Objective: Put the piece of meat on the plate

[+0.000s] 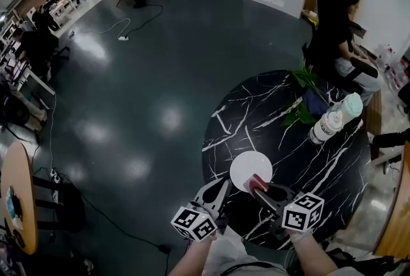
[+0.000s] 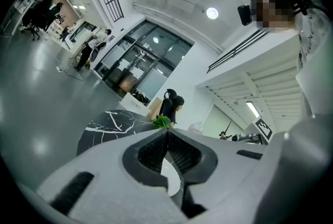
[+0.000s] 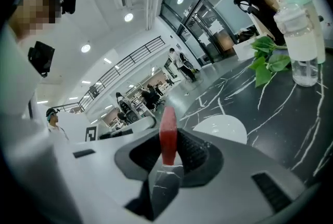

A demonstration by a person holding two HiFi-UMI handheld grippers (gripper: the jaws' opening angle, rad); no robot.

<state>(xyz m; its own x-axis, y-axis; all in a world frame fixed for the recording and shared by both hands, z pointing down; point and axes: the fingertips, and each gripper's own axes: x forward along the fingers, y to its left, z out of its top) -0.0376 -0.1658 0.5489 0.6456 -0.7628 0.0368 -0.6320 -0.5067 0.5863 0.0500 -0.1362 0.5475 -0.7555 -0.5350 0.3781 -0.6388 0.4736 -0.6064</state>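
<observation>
Head view: we find the right gripper (image 1: 261, 191) holding the piece of meat (image 1: 259, 182) at the near rim of the plate (image 1: 246, 166) on the marble table (image 1: 320, 166). The left gripper (image 1: 223, 185) is just beside the plate.

Left gripper view: its jaws are pressed together, with nothing between them.

Right gripper view: its jaws pinch the piece of meat upright, and the plate lies just ahead.

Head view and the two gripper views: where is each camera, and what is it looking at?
Head view: on the person's head, looking steeply down at the marbled table, the plate, both forearms, the left gripper and the right gripper.
Left gripper view: on the left gripper, looking level past its shut, empty jaws.
Right gripper view: on the right gripper, looking past jaws shut on the meat.
Shared: all three show the plate.
</observation>
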